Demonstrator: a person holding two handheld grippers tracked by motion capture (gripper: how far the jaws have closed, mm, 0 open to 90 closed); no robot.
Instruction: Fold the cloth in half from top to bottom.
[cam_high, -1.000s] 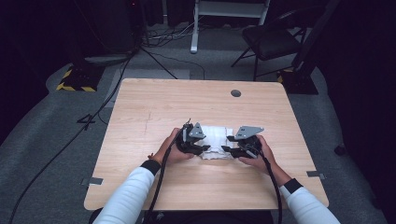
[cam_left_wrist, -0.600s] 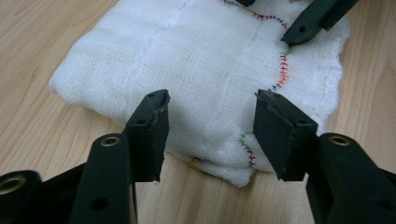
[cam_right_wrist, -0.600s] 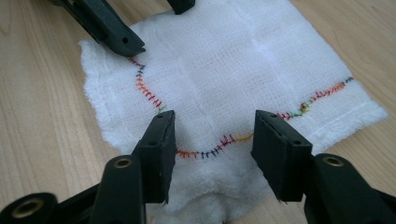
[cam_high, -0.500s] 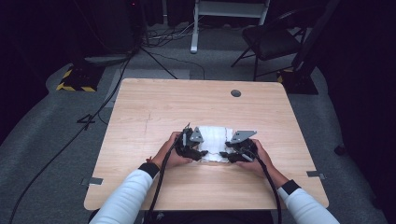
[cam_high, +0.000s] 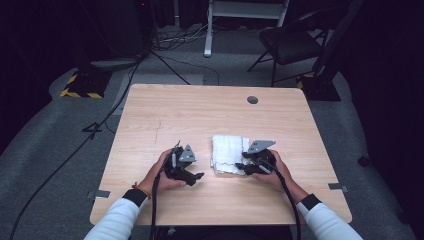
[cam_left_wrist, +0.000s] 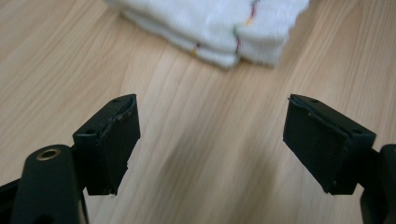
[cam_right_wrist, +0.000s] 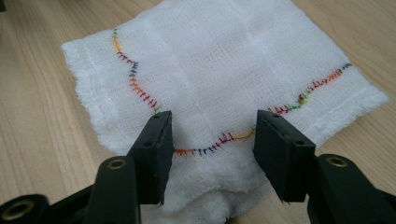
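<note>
A folded white cloth (cam_high: 227, 152) with multicoloured stitching lies flat on the wooden table (cam_high: 200, 115). My left gripper (cam_high: 198, 176) sits to the cloth's left, apart from it. In the left gripper view the left gripper (cam_left_wrist: 210, 119) is wide open over bare wood, its jaws have just been opening, and the cloth (cam_left_wrist: 210, 23) lies ahead. My right gripper (cam_high: 244, 167) is at the cloth's near right edge. In the right gripper view the right gripper (cam_right_wrist: 210, 135) is open, its jaws have just been opening, and the cloth (cam_right_wrist: 219, 60) lies between and under them.
A round grommet hole (cam_high: 252, 99) sits at the table's far right. Beyond the table stand a black chair (cam_high: 290, 45) and a white frame (cam_high: 245, 10), with cables on the grey floor. Each gripper trails a cable off the table's near edge.
My left gripper has let go of the cloth and moved left, away from it. The cloth now lies flat and folded. The right gripper has stayed at the cloth's right edge.
</note>
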